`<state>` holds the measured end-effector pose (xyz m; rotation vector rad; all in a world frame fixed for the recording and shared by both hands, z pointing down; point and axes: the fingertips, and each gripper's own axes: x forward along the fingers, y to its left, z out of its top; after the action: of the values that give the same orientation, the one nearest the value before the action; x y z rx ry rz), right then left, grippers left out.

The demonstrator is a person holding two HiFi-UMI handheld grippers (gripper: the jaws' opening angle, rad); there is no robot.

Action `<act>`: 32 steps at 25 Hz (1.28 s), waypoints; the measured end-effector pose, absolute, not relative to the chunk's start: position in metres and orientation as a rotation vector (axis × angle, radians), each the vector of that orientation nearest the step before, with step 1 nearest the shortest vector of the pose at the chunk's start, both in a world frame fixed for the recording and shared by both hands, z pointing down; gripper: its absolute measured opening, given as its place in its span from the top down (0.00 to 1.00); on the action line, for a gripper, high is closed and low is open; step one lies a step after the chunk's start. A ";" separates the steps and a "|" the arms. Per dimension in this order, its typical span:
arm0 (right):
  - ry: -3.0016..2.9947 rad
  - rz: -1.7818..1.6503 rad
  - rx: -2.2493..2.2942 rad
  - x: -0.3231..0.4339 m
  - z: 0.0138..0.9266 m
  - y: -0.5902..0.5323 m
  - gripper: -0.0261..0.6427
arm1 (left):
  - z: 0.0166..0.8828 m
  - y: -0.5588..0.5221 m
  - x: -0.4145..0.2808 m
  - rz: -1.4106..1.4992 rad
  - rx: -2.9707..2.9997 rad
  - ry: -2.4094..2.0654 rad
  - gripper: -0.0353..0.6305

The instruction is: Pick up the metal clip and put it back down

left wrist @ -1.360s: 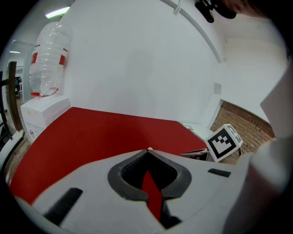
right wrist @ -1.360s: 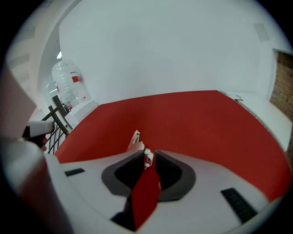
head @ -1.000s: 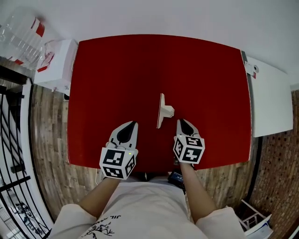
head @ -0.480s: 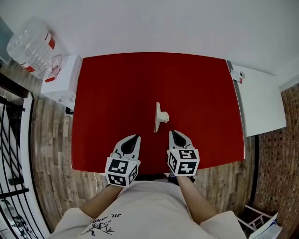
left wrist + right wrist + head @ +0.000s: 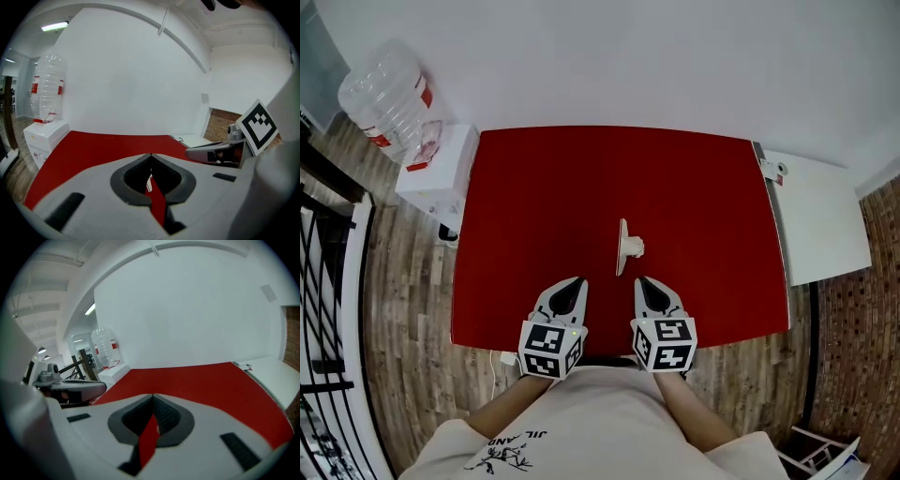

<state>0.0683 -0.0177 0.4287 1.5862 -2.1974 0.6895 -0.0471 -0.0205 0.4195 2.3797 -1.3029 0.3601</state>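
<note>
A person in a white T-shirt (image 5: 581, 422) stands at the near edge of a red table (image 5: 534, 206), a hand-held gripper in each hand, both hovering over the front of the tabletop. The left gripper (image 5: 578, 280) has its two jaws brought together at the tips and carries nothing; its own view shows the tips (image 5: 150, 154) meeting, with only red tabletop and a pale sliver of the clip (image 5: 149, 182) visible through the slot behind them. The right gripper (image 5: 639, 279) is likewise closed tip to tip and empty, its jaws (image 5: 152, 395) pressed together over bare red surface. The metal clip (image 5: 627, 247) rests on the table near its middle, just beyond both sets of jaws and between them, apart from each. It appears pale, a thin plate standing on edge with a small knob on its right side. A marker cube rides on each tool, left (image 5: 550, 348) and right (image 5: 664, 343). Beyond the table's far left corner an upturned water bottle (image 5: 389, 98) sits on a white dispenser (image 5: 441, 173); a white side table (image 5: 816, 220) adjoins the right edge.
</note>
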 end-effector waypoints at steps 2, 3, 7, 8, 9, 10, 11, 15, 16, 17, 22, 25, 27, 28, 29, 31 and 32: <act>-2.202 0.684 1.591 0.065 0.427 -0.017 0.95 | 0.417 -0.021 -0.049 0.356 2.384 -1.309 0.94; -2.202 0.679 1.594 0.064 0.426 -0.017 0.95 | 0.416 -0.021 -0.050 0.354 2.386 -1.310 0.94; -2.199 0.683 1.610 0.065 0.423 -0.013 0.95 | 0.411 -0.017 -0.049 0.349 2.395 -1.313 0.94; -2.200 0.688 1.615 0.066 0.423 -0.013 0.95 | 0.410 -0.016 -0.049 0.349 2.396 -1.313 0.94; -2.202 0.692 1.618 0.066 0.422 -0.012 0.95 | 0.410 -0.016 -0.049 0.349 2.397 -1.313 0.94; -2.203 0.695 1.620 0.067 0.422 -0.012 0.95 | 0.411 -0.015 -0.049 0.351 2.398 -1.311 0.94; -2.202 0.696 1.621 0.067 0.422 -0.011 0.95 | 0.411 -0.014 -0.049 0.353 2.398 -1.310 0.94; -2.200 0.691 1.618 0.068 0.422 -0.007 0.95 | 0.411 -0.013 -0.049 0.352 2.394 -1.313 0.94; -2.200 0.691 1.618 0.068 0.421 -0.007 0.95 | 0.410 -0.013 -0.050 0.350 2.393 -1.314 0.94; -2.200 0.691 1.618 0.069 0.421 -0.007 0.95 | 0.410 -0.013 -0.049 0.349 2.393 -1.315 0.94; -2.205 0.691 1.617 0.069 0.421 -0.004 0.95 | 0.411 -0.011 -0.049 0.347 2.391 -1.317 0.94; -2.206 0.691 1.613 0.068 0.420 -0.004 0.95 | 0.410 -0.010 -0.050 0.347 2.389 -1.318 0.94; -2.210 0.693 1.608 0.068 0.420 -0.003 0.95 | 0.410 -0.010 -0.050 0.344 2.388 -1.321 0.94; -2.212 0.693 1.605 0.067 0.420 -0.003 0.95 | 0.409 -0.009 -0.050 0.343 2.388 -1.323 0.94; -2.214 0.692 1.603 0.067 0.420 -0.002 0.95 | 0.409 -0.009 -0.050 0.342 2.388 -1.325 0.94; -2.216 0.690 1.600 0.067 0.419 -0.002 0.95 | 0.409 -0.008 -0.050 0.340 2.388 -1.326 0.94; -2.217 0.690 1.599 0.067 0.419 -0.001 0.95 | 0.409 -0.008 -0.050 0.340 2.389 -1.326 0.94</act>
<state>0.0667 -0.0014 0.4194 1.5992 -2.2167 0.6902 -0.0500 -0.0081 0.4089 2.3886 -1.3258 0.3404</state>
